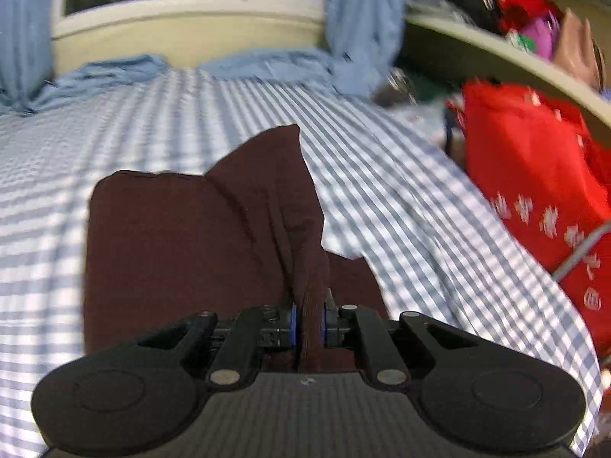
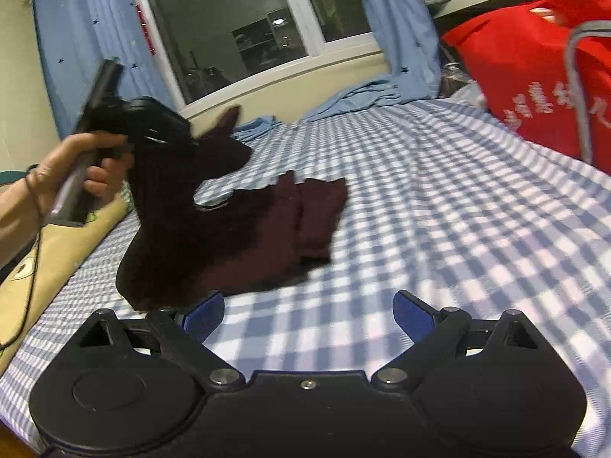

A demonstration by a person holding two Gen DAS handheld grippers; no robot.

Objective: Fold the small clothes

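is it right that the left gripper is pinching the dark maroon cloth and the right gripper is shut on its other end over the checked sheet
Not quite. The left gripper does pinch the dark maroon cloth, but the right gripper is open and empty over the checked sheet, as the right wrist view shows.

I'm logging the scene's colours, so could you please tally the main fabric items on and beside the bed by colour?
Maroon: 1, the garment pinched in the left gripper.
Red: 1, the bag.
Blue-and-white check: 1, the sheet.
Plain blue: 2, the curtains, pooling on the bed.
Total: 5.
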